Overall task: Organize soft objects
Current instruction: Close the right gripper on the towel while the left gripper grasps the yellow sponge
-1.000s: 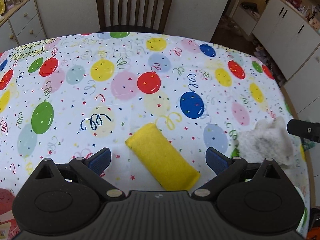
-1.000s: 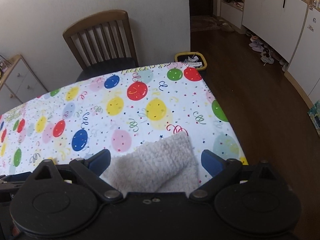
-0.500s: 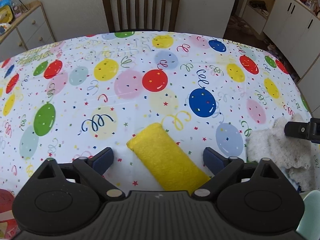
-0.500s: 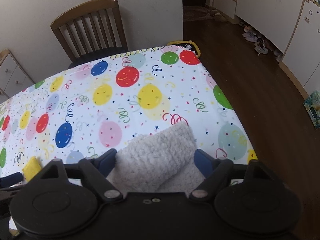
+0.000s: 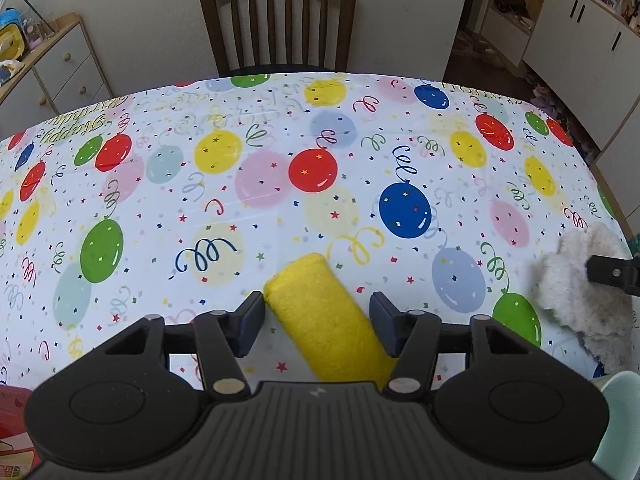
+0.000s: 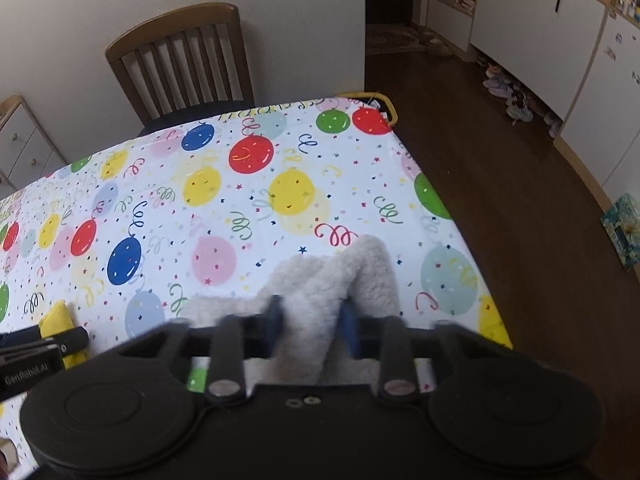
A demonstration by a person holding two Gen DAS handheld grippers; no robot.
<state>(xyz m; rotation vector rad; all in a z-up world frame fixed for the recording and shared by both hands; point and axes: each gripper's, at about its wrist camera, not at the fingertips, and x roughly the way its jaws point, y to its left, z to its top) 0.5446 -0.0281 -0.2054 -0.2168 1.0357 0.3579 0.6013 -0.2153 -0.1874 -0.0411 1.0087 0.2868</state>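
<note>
A: Looking across your worktop (image 5: pixel 280 152), what covers it?

B: A white cloth printed with balloons and streamers. At the left wall you have a drawer unit (image 5: pixel 60 76), a wooden chair (image 5: pixel 280 20) sits at the far edge, and white cabinets (image 6: pixel 540 32) line the dark wood floor on the right.

A: Your left gripper (image 5: pixel 318 326)?

B: Its jaws have just been closing round the yellow roll (image 5: pixel 320 320), which lies slantwise on the cloth. The right pad touches the roll; whether the left pad does, you cannot tell.

A: And your right gripper (image 6: pixel 310 326)?

B: It has just been closing too, and now pinches a ridge of the fluffy white cloth (image 6: pixel 320 292), bunched near the worktop's right edge.

A: Anything in the way?

B: A yellow-rimmed basket (image 6: pixel 384 104) peeks out behind the far corner; its contents are too hidden to tell.
</note>
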